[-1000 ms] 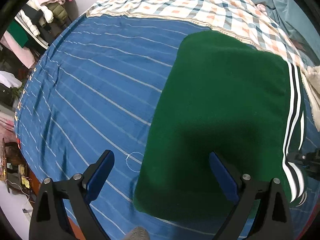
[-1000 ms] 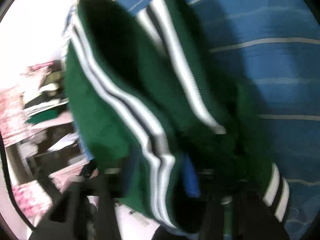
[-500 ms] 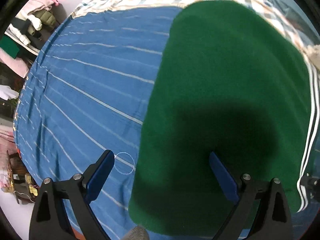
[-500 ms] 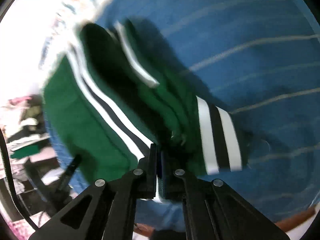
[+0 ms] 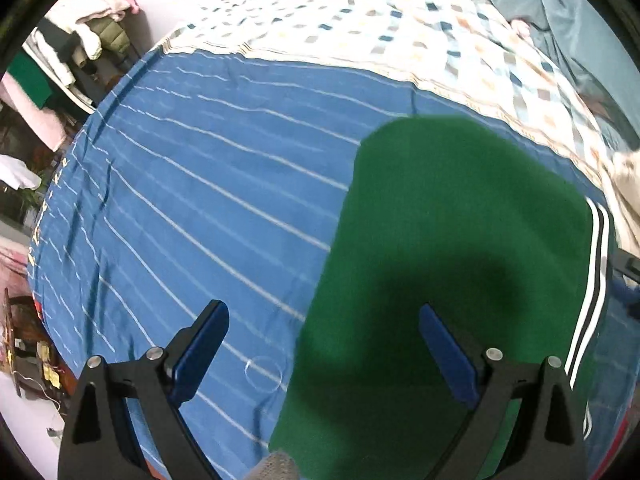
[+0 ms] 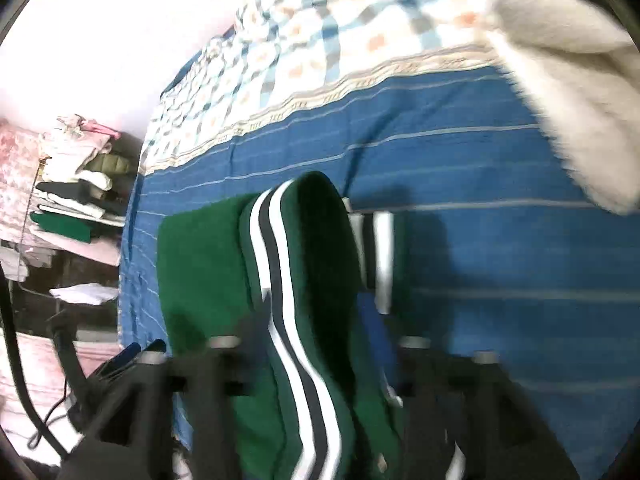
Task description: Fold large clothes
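Observation:
A green garment (image 5: 460, 220) with white and black side stripes lies folded on the blue striped bedsheet (image 5: 200, 184). My left gripper (image 5: 324, 332) hovers open over the garment's near left edge; one pad is above the sheet, the other above the green cloth, with nothing gripped. In the blurred right wrist view the garment's striped fold (image 6: 280, 280) bulges up between the fingers of my right gripper (image 6: 312, 328). Its jaws are opening, and the pads stand apart from the cloth. A striped cuff (image 6: 380, 248) lies just beyond.
A checked quilt (image 5: 400, 32) covers the far part of the bed, with a teal blanket (image 5: 560, 12) behind it. A white fluffy garment (image 6: 560, 80) lies to the right of the green one. Shelves piled with clothes (image 6: 80, 184) stand beyond the bed's left edge.
The right gripper, shut on the striped edge half a second ago, has opened, risen and rolled. The left gripper dipped toward the green cloth, then drew back, open throughout.

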Tool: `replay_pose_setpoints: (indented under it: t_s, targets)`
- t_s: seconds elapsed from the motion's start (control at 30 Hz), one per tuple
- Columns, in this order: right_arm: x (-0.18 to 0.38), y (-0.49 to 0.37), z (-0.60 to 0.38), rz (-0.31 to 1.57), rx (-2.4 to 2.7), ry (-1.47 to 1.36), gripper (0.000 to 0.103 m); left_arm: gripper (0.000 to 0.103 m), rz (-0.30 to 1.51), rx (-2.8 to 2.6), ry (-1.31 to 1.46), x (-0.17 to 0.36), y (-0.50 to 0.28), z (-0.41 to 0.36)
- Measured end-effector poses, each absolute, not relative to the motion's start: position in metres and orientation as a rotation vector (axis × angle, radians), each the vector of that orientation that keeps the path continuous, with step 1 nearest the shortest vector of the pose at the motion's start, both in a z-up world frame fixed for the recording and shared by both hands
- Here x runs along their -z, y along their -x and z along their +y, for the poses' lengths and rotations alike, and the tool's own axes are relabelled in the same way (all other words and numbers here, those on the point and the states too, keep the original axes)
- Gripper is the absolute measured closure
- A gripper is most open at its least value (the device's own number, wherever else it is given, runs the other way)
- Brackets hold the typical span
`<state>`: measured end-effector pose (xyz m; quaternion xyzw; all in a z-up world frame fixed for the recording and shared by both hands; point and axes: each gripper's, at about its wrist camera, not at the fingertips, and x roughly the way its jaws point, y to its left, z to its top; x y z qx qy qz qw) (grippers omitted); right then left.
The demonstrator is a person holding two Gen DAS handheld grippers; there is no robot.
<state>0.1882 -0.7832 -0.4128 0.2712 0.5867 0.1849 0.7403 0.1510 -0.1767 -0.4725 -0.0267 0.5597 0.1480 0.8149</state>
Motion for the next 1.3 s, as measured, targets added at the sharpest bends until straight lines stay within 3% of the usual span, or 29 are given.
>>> replay_pose_setpoints:
  t_s: [0.1, 0.13, 0.17, 0.2, 0.23, 0.43, 0.6, 0.7, 0.77, 0.8, 0.83, 0.9, 1.07, 1.3]
  targets:
    - [0.442, -0.215, -0.774, 1.378, -0.488, -0.705, 0.031, 0.005, 1.2, -0.334, 0.061, 0.477, -0.16, -0.172]
    - [0.451, -0.219, -0.768, 1.419, -0.495, -0.714, 0.038, 0.005, 1.203, -0.337, 0.059, 0.479, -0.162, -0.171]
    - [0.463, -0.221, -0.758, 1.435, -0.477, -0.721, 0.049, 0.005, 1.205, -0.337, 0.054, 0.479, -0.162, -0.173]
    - [0.47, -0.222, -0.755, 1.44, -0.465, -0.719, 0.09, 0.005, 1.208, -0.338, 0.048, 0.48, -0.163, -0.173]
    - [0.472, -0.224, -0.754, 1.448, -0.464, -0.739, 0.096, 0.005, 1.212, -0.334, 0.043, 0.48, -0.163, -0.173]
    - [0.448, -0.206, -0.797, 1.391, -0.337, -0.905, 0.101, 0.005, 1.219, -0.287, 0.022, 0.467, -0.156, -0.184]
    - [0.446, -0.204, -0.844, 1.377, -0.207, -0.926, 0.101, 0.005, 1.26, -0.282, 0.01, 0.477, -0.155, -0.186]
    - [0.474, -0.216, -0.824, 1.498, -0.239, -0.775, 0.1, 0.005, 1.293, -0.307, 0.02, 0.482, -0.15, -0.18]
    - [0.487, -0.222, -0.809, 1.578, -0.287, -0.751, 0.094, 0.005, 1.297, -0.333, 0.032, 0.479, -0.142, -0.174]
    - [0.482, -0.222, -0.807, 1.578, -0.298, -0.757, 0.085, 0.005, 1.297, -0.349, 0.041, 0.477, -0.136, -0.17]
    - [0.47, -0.218, -0.81, 1.56, -0.306, -0.744, 0.065, 0.005, 1.301, -0.37, 0.055, 0.475, -0.128, -0.165]
    - [0.452, -0.201, -0.821, 1.533, -0.289, -0.732, 0.04, 0.005, 1.323, -0.403, 0.09, 0.475, -0.112, -0.156]
    - [0.432, -0.107, -0.854, 1.591, -0.196, -0.945, 0.039, 0.005, 1.381, -0.44, 0.158, 0.483, -0.084, -0.148]
    - [0.491, -0.022, -0.834, 1.685, -0.182, -1.344, 0.039, 0.005, 1.391, -0.416, 0.15, 0.486, -0.079, -0.158]
